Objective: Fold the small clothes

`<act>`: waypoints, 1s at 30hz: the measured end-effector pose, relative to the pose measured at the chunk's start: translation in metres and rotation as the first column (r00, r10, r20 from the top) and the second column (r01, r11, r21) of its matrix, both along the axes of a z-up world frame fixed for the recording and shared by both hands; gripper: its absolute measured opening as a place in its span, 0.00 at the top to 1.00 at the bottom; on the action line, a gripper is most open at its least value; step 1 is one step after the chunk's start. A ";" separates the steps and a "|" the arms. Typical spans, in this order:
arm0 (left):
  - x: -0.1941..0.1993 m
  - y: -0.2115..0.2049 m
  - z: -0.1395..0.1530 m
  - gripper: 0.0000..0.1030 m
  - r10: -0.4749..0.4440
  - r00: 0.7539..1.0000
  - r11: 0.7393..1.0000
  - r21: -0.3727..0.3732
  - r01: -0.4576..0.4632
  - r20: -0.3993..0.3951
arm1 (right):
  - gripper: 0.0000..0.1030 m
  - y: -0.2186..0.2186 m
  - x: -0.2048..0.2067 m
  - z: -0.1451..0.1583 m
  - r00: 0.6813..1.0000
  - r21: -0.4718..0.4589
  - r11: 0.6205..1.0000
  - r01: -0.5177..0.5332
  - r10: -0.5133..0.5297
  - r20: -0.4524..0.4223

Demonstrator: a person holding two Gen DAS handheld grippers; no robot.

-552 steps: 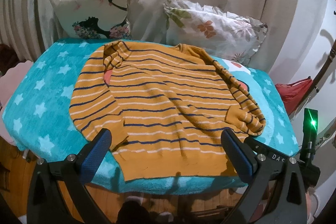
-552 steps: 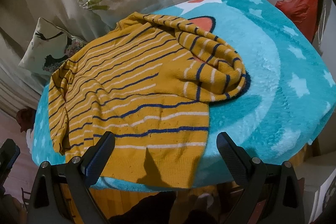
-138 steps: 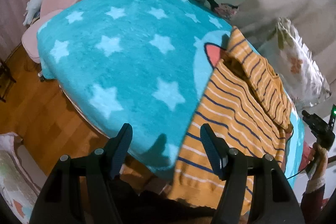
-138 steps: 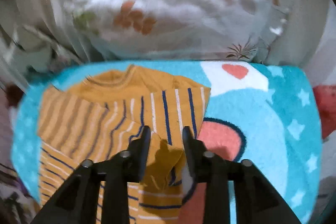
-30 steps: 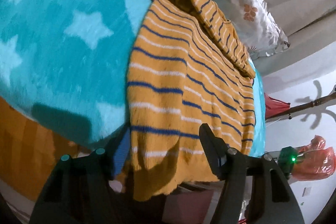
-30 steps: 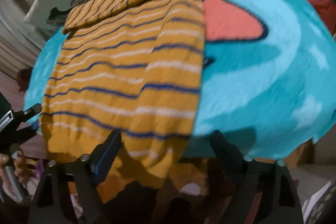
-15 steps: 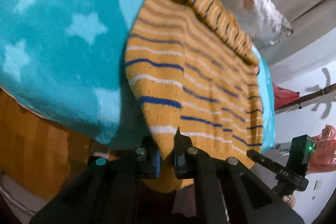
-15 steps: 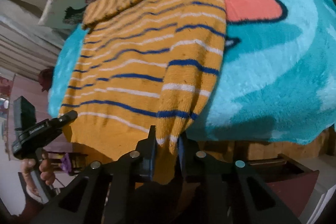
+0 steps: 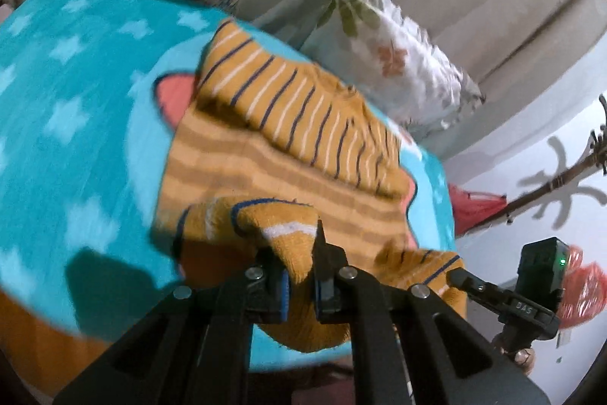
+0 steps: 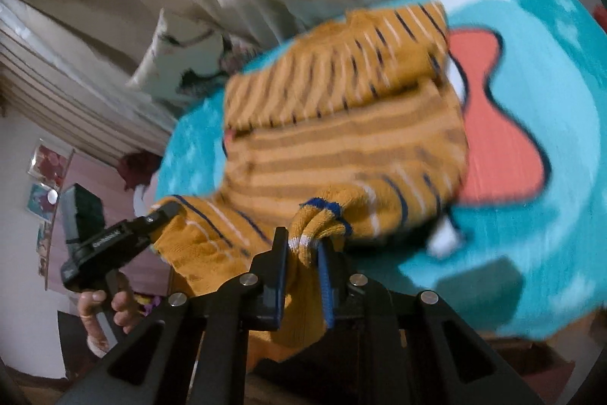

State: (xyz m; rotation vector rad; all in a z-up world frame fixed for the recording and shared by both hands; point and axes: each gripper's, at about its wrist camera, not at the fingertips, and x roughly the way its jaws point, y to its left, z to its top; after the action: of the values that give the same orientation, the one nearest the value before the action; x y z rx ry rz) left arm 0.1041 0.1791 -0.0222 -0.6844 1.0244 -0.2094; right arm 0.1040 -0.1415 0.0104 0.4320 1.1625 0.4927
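My left gripper (image 9: 299,276) and right gripper (image 10: 301,270), its jaws just closed, each clench the striped sweater's (image 9: 288,124) hem above the star blanket (image 9: 76,109).

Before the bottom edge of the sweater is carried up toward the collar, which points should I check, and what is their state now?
1. Left claw shut on the sweater hem: ok.
2. Right claw shut on the hem; its jaws have just been closing, with knit between them: ok.
3. Both corners lifted off the blanket: ok.
4. Sleeves folded across the upper body: ok.
5. Hem held taut and level between the claws: cannot tell, the pictures are blurred.
6. Pillow apart from the collar end: ok.
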 end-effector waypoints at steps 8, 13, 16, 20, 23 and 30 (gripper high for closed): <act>0.198 0.011 -0.026 0.91 -0.067 0.998 0.997 0.023 0.067 -0.012 | 0.84 0.041 0.168 0.021 0.996 -0.127 0.992 0.020 -0.009 0.086; 0.273 0.028 -0.063 0.85 -0.066 0.991 0.998 -0.018 0.065 -0.119 | 0.58 0.037 0.275 -0.022 0.983 -0.433 0.883 0.180 -0.145 0.114; 0.272 0.034 -0.060 0.52 -0.087 0.994 0.996 -0.001 0.087 -0.070 | 0.37 0.022 0.290 -0.017 0.964 -0.451 0.854 0.261 -0.209 0.163; 0.261 0.043 -0.059 0.39 -0.082 0.995 0.996 0.038 0.085 -0.053 | 0.34 0.013 0.278 -0.005 0.957 -0.478 0.831 0.284 -0.214 0.197; 0.250 0.045 -0.057 0.39 -0.101 0.993 0.994 0.031 0.103 -0.059 | 0.34 0.022 0.262 -0.008 0.970 -0.448 0.863 0.233 -0.177 0.164; 0.253 -0.001 -0.069 0.33 -0.234 0.971 0.966 0.104 0.237 -0.040 | 0.35 0.083 0.268 -0.072 0.999 -0.436 0.899 -0.035 0.049 0.021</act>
State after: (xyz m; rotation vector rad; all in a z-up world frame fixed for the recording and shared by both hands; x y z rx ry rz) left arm 0.3572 0.1779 -0.0915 -0.4669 1.1354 -0.3494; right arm 0.3723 -0.0583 -0.0613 0.0097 1.2133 0.2606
